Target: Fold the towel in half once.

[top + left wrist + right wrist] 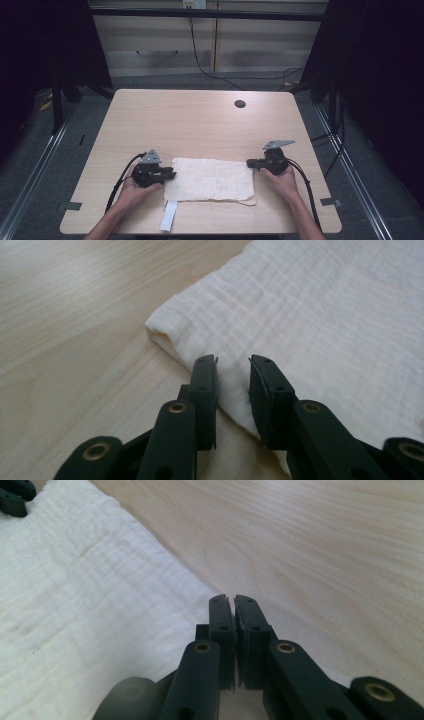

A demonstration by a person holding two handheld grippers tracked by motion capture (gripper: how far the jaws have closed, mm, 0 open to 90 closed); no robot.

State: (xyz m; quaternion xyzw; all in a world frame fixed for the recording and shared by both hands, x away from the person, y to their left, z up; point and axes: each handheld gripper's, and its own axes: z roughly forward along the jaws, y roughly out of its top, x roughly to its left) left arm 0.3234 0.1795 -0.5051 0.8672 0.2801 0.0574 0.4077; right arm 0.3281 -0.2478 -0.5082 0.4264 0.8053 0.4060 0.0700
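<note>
**Both tongs at the cloth's far corners**

A white strip lies at the tabletop's near edge, poking out from under the cloth's near-left corner. Two hands come in from the bottom of the high view: the left hand and the right hand, each holding a pair of tongs.

The cloth, white and crinkled, lies spread flat on the near half of the tabletop between the two hands. The left tongs sit at its left edge near the far corner. In the left gripper view their jaws stand narrowly apart, with the cloth's folded edge running beneath and between them. The right tongs sit at the cloth's far-right corner. In the right gripper view their jaws are pressed almost together at the cloth's edge; whether any fabric is pinched between them I cannot tell.

Farther off, a dark round hole shows in the tabletop near its far edge. Beyond the tabletop stands a pale cabinet with a black cable hanging before it.
</note>
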